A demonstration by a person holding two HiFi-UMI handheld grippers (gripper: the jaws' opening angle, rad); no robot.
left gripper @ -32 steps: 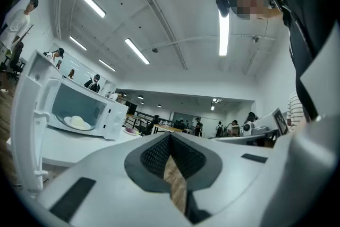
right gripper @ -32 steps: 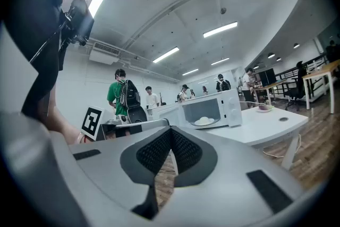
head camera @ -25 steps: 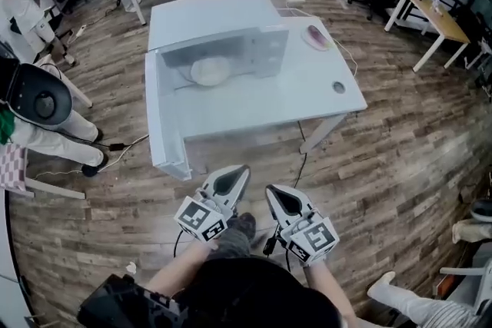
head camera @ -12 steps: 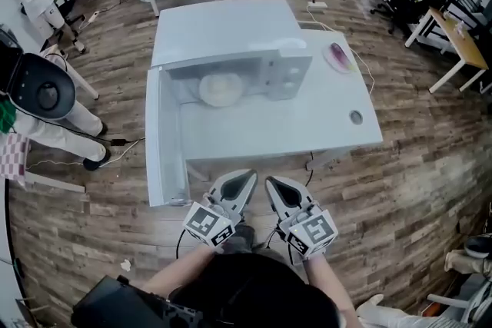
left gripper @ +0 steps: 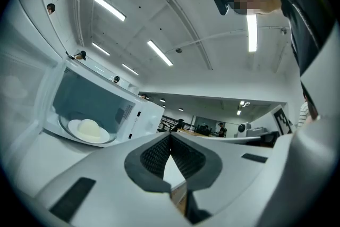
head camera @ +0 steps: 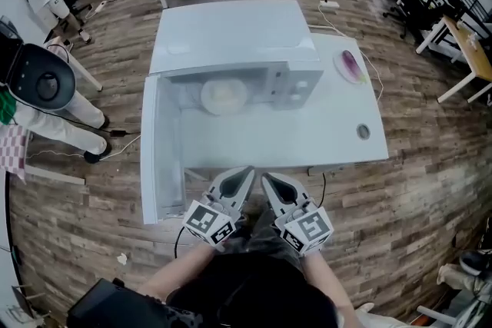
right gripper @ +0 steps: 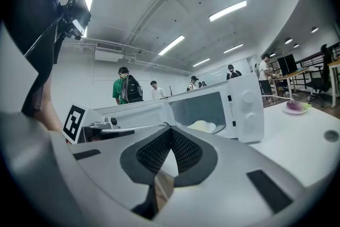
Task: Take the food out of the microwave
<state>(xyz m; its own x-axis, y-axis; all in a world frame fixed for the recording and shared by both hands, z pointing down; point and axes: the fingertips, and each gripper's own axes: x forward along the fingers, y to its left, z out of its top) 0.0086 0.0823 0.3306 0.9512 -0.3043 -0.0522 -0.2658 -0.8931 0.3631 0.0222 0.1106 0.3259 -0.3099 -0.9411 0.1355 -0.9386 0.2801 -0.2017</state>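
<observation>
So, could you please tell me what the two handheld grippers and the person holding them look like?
Both the left gripper and right gripper have pale grey, tapering shells with dark, textured pads inside the jaws. Each carries a white cube printed with black square markers. The person wears a dark top.

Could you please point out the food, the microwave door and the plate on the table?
food [head camera: 224,94]: head view, its pale top.
microwave door [head camera: 156,165]: head view, middle of its inner face.
plate [head camera: 339,65]: head view, its left rim.
</observation>
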